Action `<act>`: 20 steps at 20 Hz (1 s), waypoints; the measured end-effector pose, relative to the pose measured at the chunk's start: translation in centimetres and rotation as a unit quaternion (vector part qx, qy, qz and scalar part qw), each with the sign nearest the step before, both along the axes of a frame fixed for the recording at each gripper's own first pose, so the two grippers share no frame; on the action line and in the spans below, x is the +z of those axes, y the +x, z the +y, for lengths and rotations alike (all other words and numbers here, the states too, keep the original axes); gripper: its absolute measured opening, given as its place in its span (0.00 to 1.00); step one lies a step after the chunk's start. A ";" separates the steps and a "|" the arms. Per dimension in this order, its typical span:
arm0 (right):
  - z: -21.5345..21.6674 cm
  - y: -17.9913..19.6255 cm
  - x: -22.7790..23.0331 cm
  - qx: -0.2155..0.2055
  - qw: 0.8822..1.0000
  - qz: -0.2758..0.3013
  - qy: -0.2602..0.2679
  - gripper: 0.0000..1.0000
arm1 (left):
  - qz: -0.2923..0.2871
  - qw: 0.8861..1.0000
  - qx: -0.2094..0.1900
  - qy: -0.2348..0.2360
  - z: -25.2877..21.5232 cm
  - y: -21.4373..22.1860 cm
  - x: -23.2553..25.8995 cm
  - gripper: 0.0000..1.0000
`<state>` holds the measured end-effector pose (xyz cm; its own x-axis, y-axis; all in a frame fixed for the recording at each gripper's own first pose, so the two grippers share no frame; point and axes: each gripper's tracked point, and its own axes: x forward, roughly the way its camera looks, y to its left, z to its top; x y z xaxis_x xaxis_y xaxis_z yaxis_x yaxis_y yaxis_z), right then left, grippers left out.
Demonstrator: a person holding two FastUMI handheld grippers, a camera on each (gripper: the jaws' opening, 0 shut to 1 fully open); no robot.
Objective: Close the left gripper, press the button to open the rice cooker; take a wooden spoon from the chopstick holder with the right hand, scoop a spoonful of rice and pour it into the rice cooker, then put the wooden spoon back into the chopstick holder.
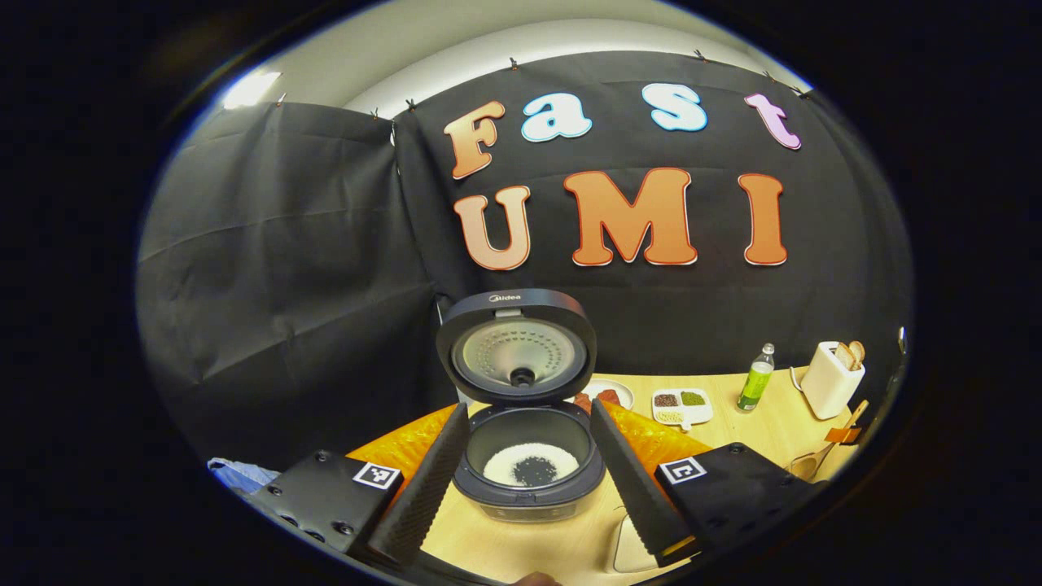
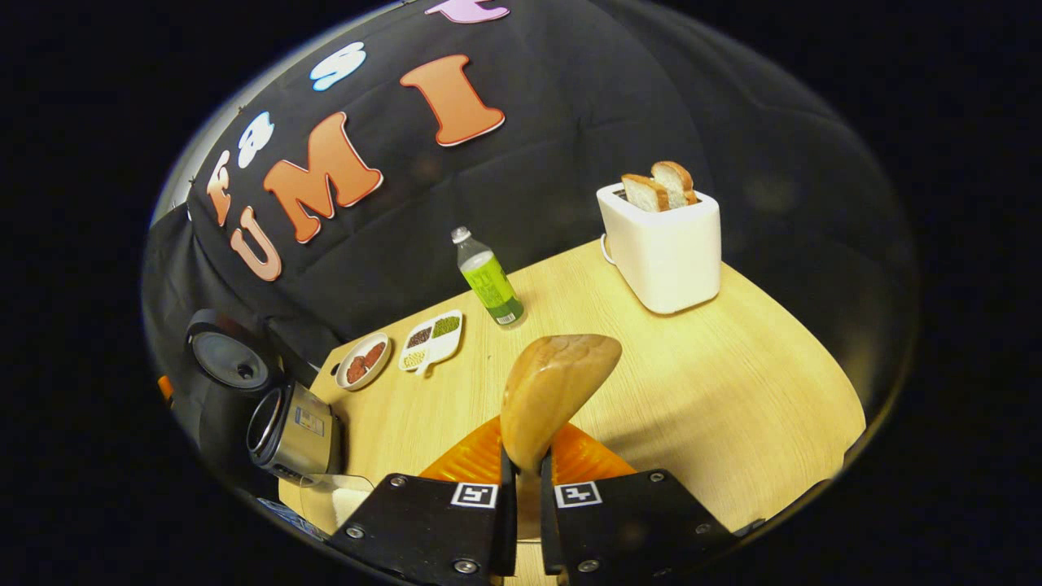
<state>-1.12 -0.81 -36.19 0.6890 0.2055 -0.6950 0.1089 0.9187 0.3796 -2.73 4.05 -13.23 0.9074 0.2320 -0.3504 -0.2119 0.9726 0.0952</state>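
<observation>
The rice cooker (image 1: pixel 529 480) stands open on the table, lid (image 1: pixel 519 346) upright, with white rice and a patch of dark grains in its pot (image 1: pixel 531 465). My left gripper (image 1: pixel 529 409) is open, one finger on each side of the cooker and short of it. In the right gripper view my right gripper (image 2: pixel 523 470) is shut on the handle of a wooden spoon (image 2: pixel 553 391), whose bowl sticks up in front of me over the table. The cooker (image 2: pixel 289 435) lies far to the left there. In the left gripper view the spoon (image 1: pixel 807 465) shows at the far right.
On the wooden table (image 2: pixel 733 382) stand a white toaster (image 2: pixel 663 244) with two bread slices, a green bottle (image 2: pixel 488 281), a divided dish (image 2: pixel 431 338) of grains and a small round plate (image 2: pixel 362 362). A white object (image 1: pixel 635 547) lies beside the cooker.
</observation>
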 end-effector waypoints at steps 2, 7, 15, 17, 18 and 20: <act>0.0 -0.1 -0.6 -0.010 1.000 0.011 -0.010 0.12 | -0.007 1.000 -0.002 -0.011 0.8 1.5 0.3 1.00; -0.2 -2.4 -1.8 -0.026 0.998 0.061 -0.017 0.14 | -0.023 0.997 -0.027 -0.075 2.8 6.2 1.9 0.96; -3.1 -4.3 2.9 -0.090 0.993 0.059 -0.048 0.40 | -0.040 0.994 -0.049 -0.086 9.0 17.1 6.5 0.96; -3.9 -4.2 4.8 -0.101 0.992 0.044 -0.065 0.52 | -0.032 0.993 -0.058 -0.093 9.3 19.9 6.6 0.96; -4.0 -3.9 6.1 -0.105 0.991 0.032 -0.070 0.58 | -0.020 0.994 -0.053 -0.094 9.9 21.3 5.9 0.99; -3.9 -3.5 9.1 -0.108 0.991 0.004 -0.078 0.53 | 0.036 0.994 -0.041 -0.096 10.6 23.5 3.2 0.96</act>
<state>-4.63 -4.74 -27.06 0.6992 -0.0566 -0.7127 0.3126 0.9207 0.2336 20.80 14.66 -10.01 0.8918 0.0802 -0.4453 -0.1302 0.9880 -0.0826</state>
